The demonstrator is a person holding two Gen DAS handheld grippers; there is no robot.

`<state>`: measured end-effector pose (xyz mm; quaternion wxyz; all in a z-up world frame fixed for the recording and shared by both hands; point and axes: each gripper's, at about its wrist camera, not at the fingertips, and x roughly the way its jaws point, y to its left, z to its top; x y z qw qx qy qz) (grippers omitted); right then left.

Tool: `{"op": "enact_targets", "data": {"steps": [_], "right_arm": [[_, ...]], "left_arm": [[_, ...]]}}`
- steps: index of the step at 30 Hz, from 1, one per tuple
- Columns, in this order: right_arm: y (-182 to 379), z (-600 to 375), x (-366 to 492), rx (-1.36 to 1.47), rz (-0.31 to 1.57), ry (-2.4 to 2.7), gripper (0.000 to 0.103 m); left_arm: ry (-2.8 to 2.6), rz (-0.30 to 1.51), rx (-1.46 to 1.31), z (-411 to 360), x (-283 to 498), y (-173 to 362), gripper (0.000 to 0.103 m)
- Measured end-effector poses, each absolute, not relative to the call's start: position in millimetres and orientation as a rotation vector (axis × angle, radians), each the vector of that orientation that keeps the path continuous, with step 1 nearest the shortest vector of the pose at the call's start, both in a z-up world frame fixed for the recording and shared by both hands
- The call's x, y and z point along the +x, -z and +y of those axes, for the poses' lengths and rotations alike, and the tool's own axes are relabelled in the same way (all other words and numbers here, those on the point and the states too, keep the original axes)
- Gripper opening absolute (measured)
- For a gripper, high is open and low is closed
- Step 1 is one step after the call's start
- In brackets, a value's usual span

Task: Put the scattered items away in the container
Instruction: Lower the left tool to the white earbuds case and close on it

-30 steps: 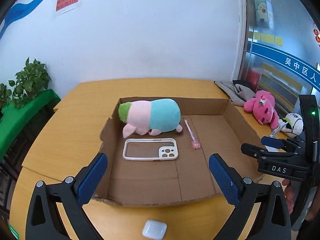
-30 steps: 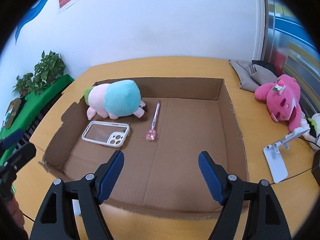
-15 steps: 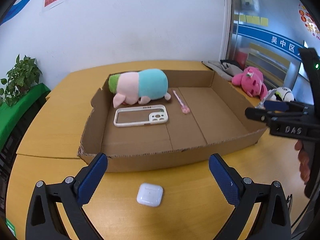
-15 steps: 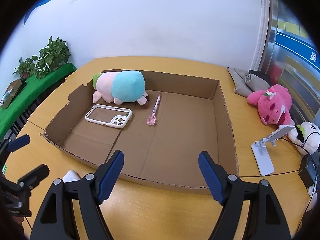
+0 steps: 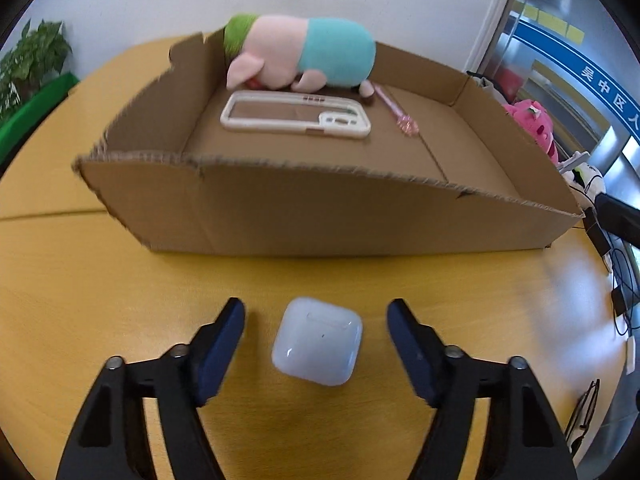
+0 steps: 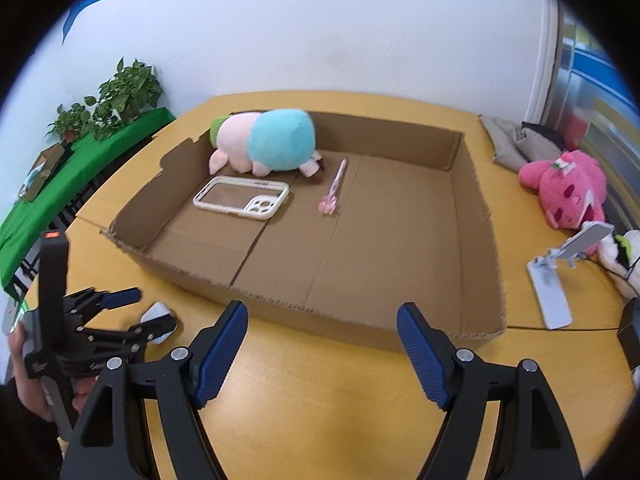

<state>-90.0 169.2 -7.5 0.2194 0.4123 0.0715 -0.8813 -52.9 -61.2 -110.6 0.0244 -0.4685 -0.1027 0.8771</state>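
My left gripper [image 5: 316,320], jaws just closing but still apart around the earbud case [image 5: 317,346] before the cardboard box [image 5: 320,216], could squirt that slick shell sideways if one pad lands first.

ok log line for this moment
left tool: closing around small white earbud case, not touching | right tool: open, empty | brown cardboard box: behind case

The pink plush [image 5: 532,128] sits half hidden behind the cardboard box [image 5: 320,212] wall in the left wrist view.
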Motion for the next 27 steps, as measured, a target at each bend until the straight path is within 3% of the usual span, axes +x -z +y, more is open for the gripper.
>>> {"op": "enact_targets", "data": {"steps": [1,6,27], "right_arm": [[11,168,-88,1.147,0.199,2.418,0.077],[31,167,-81,1.214,0.173,2.316,0.077],[93,110,-29,1.400,0.266,1.817,0.077]], "left_arm": [[-2.696,-0.330,-1.454,-62,-52,113,0.061],[-2.650,-0.239,-1.431,-54,-42,114,0.047],[-2.123,0.365,-1.143,40,21,111,0.047]]}}
